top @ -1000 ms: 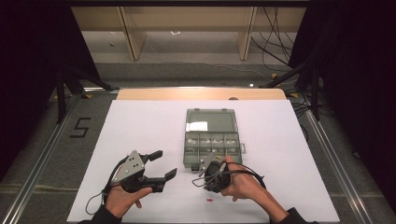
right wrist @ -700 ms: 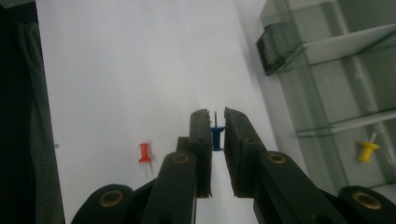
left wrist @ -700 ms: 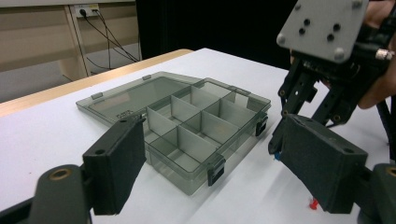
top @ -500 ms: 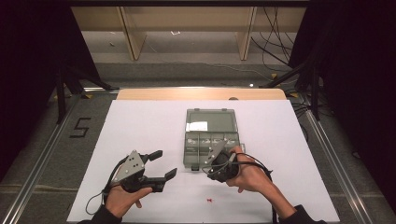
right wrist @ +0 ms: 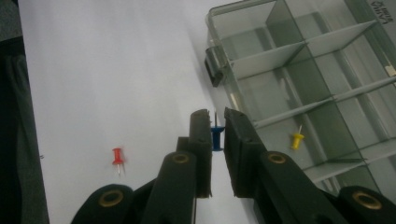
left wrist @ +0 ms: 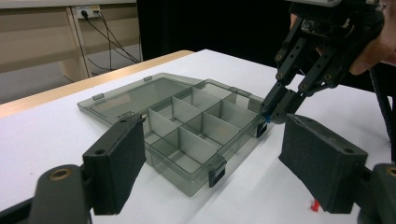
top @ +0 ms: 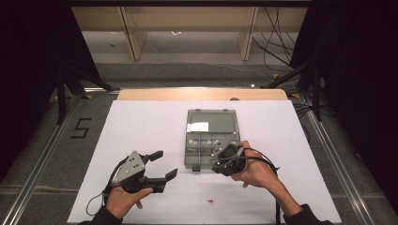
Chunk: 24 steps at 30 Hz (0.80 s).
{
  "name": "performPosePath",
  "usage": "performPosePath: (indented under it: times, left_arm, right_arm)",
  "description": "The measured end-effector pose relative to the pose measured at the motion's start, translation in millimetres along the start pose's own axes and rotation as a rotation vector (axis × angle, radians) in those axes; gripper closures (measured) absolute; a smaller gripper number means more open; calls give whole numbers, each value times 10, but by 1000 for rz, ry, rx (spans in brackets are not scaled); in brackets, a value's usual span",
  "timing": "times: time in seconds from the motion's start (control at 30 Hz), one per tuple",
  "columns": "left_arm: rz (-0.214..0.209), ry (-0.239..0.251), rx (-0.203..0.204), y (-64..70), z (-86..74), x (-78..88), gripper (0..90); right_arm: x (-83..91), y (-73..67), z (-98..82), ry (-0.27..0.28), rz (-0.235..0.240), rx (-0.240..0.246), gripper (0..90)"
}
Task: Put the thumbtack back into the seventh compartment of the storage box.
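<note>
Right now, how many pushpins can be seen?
3. A blue pushpin is pinched in the right gripper, a yellow pushpin lies in a compartment of the box, a red pushpin lies on the table. Others may be hidden.

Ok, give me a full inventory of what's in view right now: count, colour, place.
Compartment box: one, clear grey, lid open flat, centre of the table.
Blue push pin: one, pinched in the right hand-held gripper beside the box's near edge.
Yellow push pin: one, lying in a box compartment.
Red push pin: one, loose on the table near the front edge.
Table: one, white top.
Left hand-held gripper: black, jaws open, left of the box.
Right hand-held gripper: black, shut on the blue pin.
</note>
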State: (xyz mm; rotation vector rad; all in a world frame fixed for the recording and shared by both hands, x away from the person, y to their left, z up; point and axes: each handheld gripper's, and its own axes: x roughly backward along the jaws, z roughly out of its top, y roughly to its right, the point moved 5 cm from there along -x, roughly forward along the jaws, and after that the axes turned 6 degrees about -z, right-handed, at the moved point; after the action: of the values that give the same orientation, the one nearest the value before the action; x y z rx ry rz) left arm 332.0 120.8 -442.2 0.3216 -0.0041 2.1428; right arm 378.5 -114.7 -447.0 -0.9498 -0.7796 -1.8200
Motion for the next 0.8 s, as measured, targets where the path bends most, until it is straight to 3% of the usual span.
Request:
performPosePath:
  times: [0.8]
  left_arm:
    - [5, 1, -11, -15, 4, 1, 211]
  right_arm:
    - [119, 327, -6, 53, -80, -73, 820]
